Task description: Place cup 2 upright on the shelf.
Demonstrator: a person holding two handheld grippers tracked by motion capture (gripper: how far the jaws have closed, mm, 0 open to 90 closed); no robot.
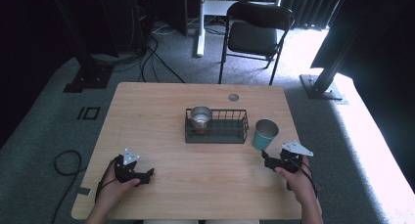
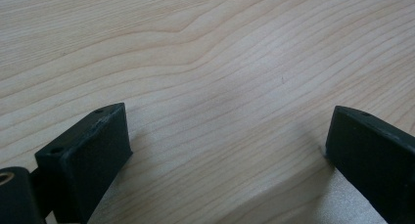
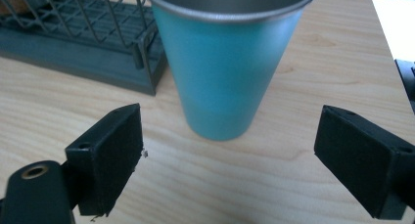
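— What do we see around the dark wire rectangular basket [image 1: 217,127] on the pale wooden table [image 1: 161,111]?

— We find a shiny metal cup [image 1: 200,116] standing in its left end, and a teal tapered cup with a metal rim [image 1: 265,134] upright just beside its right end.

— And our grippers?

— We see the right gripper [image 3: 230,155] near that teal cup, jaws spread wide, gripping nothing. Our left gripper [image 2: 225,150], well apart from the basket, gapes equally over bare wood.

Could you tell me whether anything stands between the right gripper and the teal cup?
Nothing visible does. The right gripper faces the teal cup with its jaws open and bare table between them. The wire basket stands to the cup's side, off that line.
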